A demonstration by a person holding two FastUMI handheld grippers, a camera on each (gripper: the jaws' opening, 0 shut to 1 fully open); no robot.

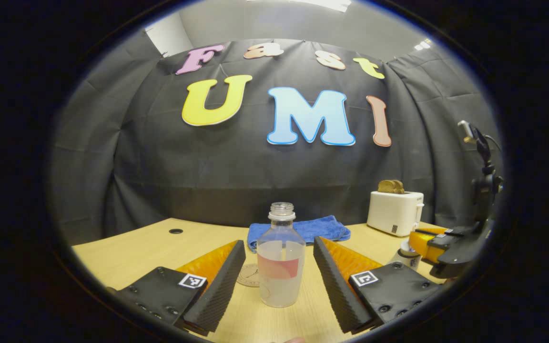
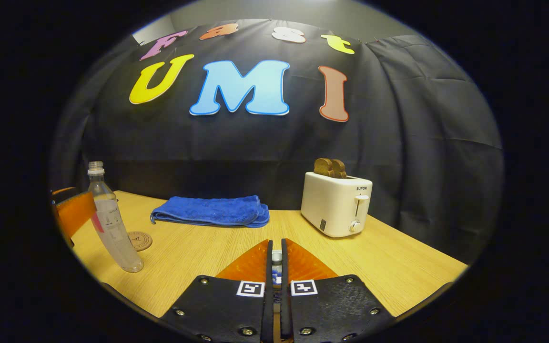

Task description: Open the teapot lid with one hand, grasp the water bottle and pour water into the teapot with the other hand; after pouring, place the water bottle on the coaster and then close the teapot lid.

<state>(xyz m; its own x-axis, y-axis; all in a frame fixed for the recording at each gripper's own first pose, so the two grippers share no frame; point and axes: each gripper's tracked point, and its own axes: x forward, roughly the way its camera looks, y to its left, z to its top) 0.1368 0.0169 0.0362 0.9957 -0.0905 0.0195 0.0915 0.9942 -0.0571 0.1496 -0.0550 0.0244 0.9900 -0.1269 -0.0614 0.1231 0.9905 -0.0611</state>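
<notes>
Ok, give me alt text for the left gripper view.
An uncapped water bottle stands on a wooden table between the open left tool. Behind lie a coaster, a blue towel and a white toaster.

Open left tool (image 1: 279, 271) flanks uncapped water bottle (image 1: 280, 259).

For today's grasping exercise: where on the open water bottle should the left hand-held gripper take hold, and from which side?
Grip the water bottle on its straight body around the label, below the narrowing shoulder, coming in level from the near side. It stands upright and uncapped on the table, midway between the open fingers of the left hand-held gripper, so closing there should keep it vertical and avoid spilling.
</notes>
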